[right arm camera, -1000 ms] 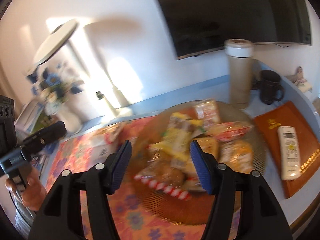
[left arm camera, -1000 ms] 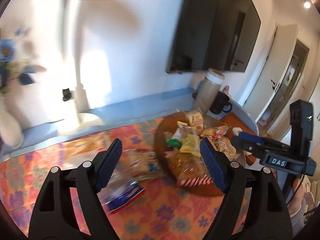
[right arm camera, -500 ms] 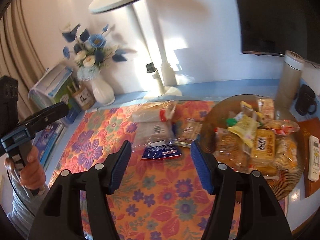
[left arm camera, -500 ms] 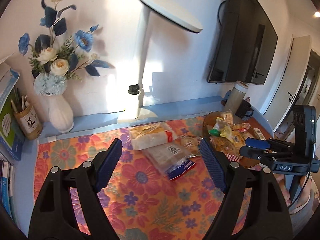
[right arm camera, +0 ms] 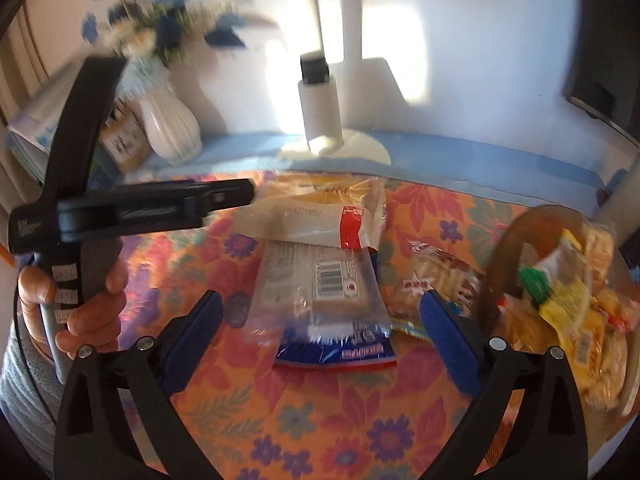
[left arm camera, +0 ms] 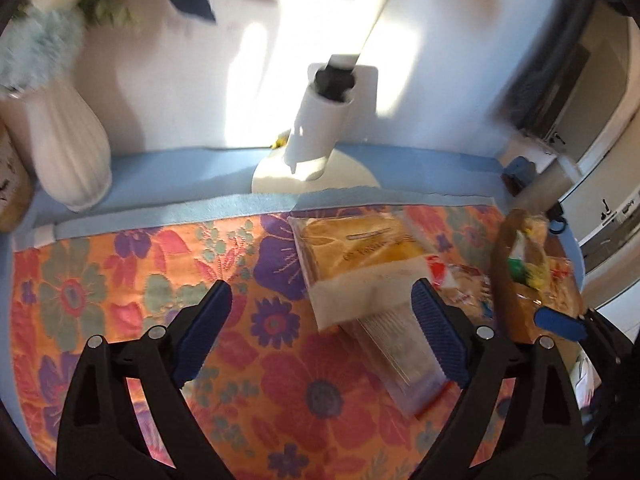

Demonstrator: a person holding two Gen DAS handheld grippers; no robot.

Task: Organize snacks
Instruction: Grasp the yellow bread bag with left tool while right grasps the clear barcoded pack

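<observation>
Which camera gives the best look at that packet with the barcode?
The right wrist view: the barcode packet lies whole between the open right gripper's fingers. In the left wrist view it is blurred and partly hidden behind a finger.

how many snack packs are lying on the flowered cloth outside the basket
3. A yellow bread pack lies nearest the lamp, a clear pack with a barcode in front of it, and a small pastry pack beside the basket. Others may be hidden.

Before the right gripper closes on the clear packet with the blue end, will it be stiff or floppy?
The clear packet with the blue end is probably floppy: its film looks crinkled. It may slip, since the wrap is glossy. It looks flat, so likely light.
</observation>
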